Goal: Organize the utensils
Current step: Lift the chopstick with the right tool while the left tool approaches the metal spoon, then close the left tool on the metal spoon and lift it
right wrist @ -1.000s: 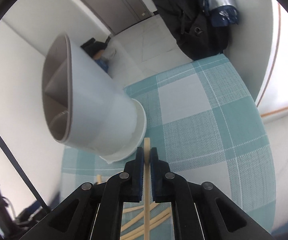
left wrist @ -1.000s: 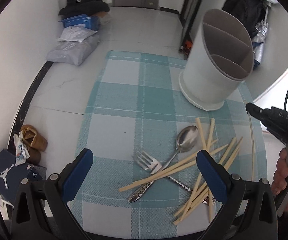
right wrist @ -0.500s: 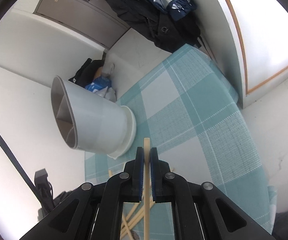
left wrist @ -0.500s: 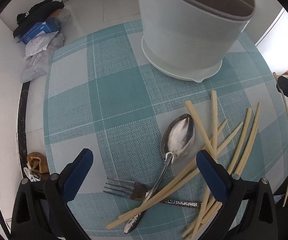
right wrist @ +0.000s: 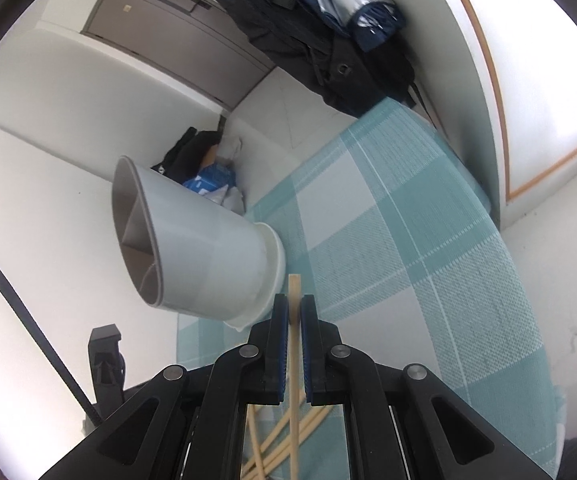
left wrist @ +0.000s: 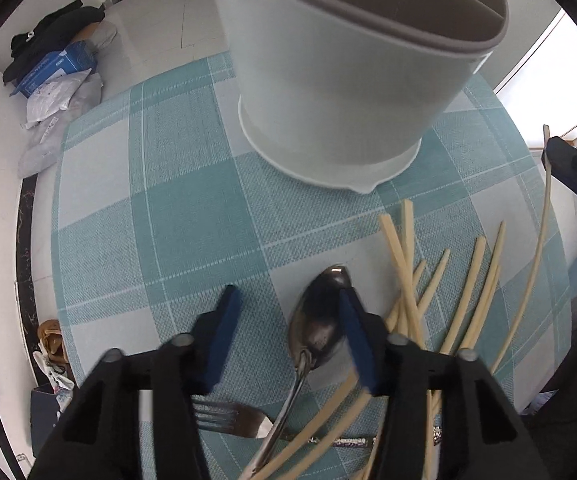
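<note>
A steel spoon (left wrist: pixel 320 316) lies on the teal plaid tablecloth (left wrist: pixel 148 200), crossing a fork (left wrist: pixel 240 420) among several bamboo chopsticks (left wrist: pixel 408 264). My left gripper (left wrist: pixel 288 320) points down over the spoon's bowl. Its jaws are closing with the bowl between them; the right pad is at the bowl's edge and the left pad stands apart. My right gripper (right wrist: pixel 294 312) is shut on one chopstick (right wrist: pixel 294 292), held in the air right of the pile. A pale grey divided utensil holder (left wrist: pixel 348 80) (right wrist: pixel 192 248) stands just beyond the utensils.
The cloth covers a small table with its edges close on the left and right. On the floor at the far left lie a blue box and bags (left wrist: pixel 56 68), with shoes (left wrist: pixel 48 336) nearer. A dark jacket and a folded umbrella (right wrist: pixel 328 40) hang beyond the table.
My left gripper has moved toward the holder and sunk over the spoon, and its jaws have narrowed around the bowl. The right gripper has rolled and drawn back from the holder, still shut on its chopstick.
</note>
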Demonstrator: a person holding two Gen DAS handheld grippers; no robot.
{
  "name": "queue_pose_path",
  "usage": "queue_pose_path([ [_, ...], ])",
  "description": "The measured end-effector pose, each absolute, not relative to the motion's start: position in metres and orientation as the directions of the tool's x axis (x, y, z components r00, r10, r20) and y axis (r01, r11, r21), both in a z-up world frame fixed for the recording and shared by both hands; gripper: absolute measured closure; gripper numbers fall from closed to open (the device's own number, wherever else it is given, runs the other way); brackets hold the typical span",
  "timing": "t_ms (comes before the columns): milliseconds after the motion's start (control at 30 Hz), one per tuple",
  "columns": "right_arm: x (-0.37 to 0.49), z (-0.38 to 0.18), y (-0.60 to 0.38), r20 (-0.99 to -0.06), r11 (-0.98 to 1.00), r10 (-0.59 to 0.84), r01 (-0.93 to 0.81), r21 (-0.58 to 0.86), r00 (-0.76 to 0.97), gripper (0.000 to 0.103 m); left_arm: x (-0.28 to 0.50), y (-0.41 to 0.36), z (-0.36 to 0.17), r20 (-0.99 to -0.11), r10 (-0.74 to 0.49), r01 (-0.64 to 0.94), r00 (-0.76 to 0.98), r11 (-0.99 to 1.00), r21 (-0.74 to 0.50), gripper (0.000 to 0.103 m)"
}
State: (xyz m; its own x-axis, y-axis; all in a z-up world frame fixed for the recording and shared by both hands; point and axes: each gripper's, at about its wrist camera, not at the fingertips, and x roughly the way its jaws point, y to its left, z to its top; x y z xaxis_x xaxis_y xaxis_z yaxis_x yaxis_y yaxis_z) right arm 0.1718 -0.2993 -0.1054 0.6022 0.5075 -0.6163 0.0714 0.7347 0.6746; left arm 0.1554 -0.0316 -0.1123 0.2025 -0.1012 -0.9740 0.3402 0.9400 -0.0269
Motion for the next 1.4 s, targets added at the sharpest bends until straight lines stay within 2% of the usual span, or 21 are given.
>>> queue_pose_path([
  [33, 0.173, -0.104, -0.297, -0.614, 0.738, 0.506, 0.064, 0.671, 0.606, 0.098, 0.156, -0.033, -0.112, -0.973, -0.109, 0.339, 0.202, 0.94, -0.035, 0.079],
  [133, 0.173, -0.102, -0.293, -0.612, 0.75, 0.505, 0.042, 0.66, 0.608, 0.098, 0.159, -0.035, -0.112, -0.974, -0.117, 0.331, 0.192, 0.943, -0.048, 0.095],
  [333, 0.168, -0.093, -0.288, -0.603, 0.769, 0.5, 0.002, 0.64, 0.621, 0.098, 0.159, -0.036, -0.112, -0.974, -0.106, 0.328, 0.203, 0.944, -0.034, 0.102],
  [600, 0.162, -0.088, -0.286, -0.6, 0.782, 0.489, -0.013, 0.624, 0.633, 0.098, 0.166, -0.007, -0.104, -0.959, -0.176, 0.234, 0.22, 0.964, -0.123, 0.102],
  [667, 0.161, -0.089, -0.287, -0.6, 0.779, 0.489, -0.007, 0.627, 0.633, 0.098, 0.167, -0.005, -0.106, -0.964, -0.182, 0.219, 0.193, 0.966, -0.139, 0.098],
  [700, 0.161, -0.089, -0.288, -0.6, 0.776, 0.49, -0.004, 0.63, 0.632, 0.098, 0.166, -0.005, -0.107, -0.965, -0.187, 0.225, 0.182, 0.964, -0.144, 0.092],
  [733, 0.161, -0.089, -0.288, -0.599, 0.775, 0.49, -0.002, 0.632, 0.633, 0.098, 0.165, -0.007, -0.109, -0.967, -0.187, 0.236, 0.173, 0.961, -0.143, 0.079],
  [767, 0.16, -0.088, -0.289, -0.597, 0.774, 0.491, -0.003, 0.633, 0.634, 0.098, 0.163, -0.01, -0.111, -0.969, -0.188, 0.256, 0.162, 0.956, -0.142, 0.071],
  [800, 0.16, -0.088, -0.288, -0.596, 0.774, 0.49, -0.004, 0.633, 0.636, 0.098, 0.163, -0.013, -0.112, -0.97, -0.182, 0.275, 0.16, 0.952, -0.133, 0.056],
  [833, 0.16, -0.087, -0.288, -0.595, 0.776, 0.49, -0.008, 0.631, 0.637, 0.098, 0.162, -0.016, -0.114, -0.972, -0.16, 0.289, 0.17, 0.951, -0.106, 0.048],
  [1167, 0.157, -0.081, -0.29, -0.582, 0.778, 0.489, -0.023, 0.628, 0.65, 0.098, 0.165, -0.053, -0.119, -0.982, -0.072, 0.374, 0.176, 0.928, -0.002, 0.046],
  [1200, 0.157, -0.081, -0.29, -0.581, 0.777, 0.489, -0.022, 0.629, 0.651, 0.098, 0.165, -0.055, -0.118, -0.982, -0.075, 0.37, 0.171, 0.929, -0.006, 0.05],
  [1233, 0.158, -0.08, -0.291, -0.579, 0.777, 0.488, -0.022, 0.629, 0.652, 0.098, 0.166, -0.056, -0.117, -0.983, -0.092, 0.369, 0.158, 0.929, -0.028, 0.059],
  [1300, 0.158, -0.08, -0.291, -0.576, 0.774, 0.493, -0.026, 0.633, 0.652, 0.098, 0.166, -0.057, -0.116, -0.983, -0.094, 0.373, 0.158, 0.927, -0.029, 0.068],
  [1400, 0.158, -0.08, -0.29, -0.574, 0.772, 0.497, -0.029, 0.635, 0.651, 0.098, 0.163, -0.057, -0.115, -0.982, -0.083, 0.376, 0.168, 0.927, -0.014, 0.07],
])
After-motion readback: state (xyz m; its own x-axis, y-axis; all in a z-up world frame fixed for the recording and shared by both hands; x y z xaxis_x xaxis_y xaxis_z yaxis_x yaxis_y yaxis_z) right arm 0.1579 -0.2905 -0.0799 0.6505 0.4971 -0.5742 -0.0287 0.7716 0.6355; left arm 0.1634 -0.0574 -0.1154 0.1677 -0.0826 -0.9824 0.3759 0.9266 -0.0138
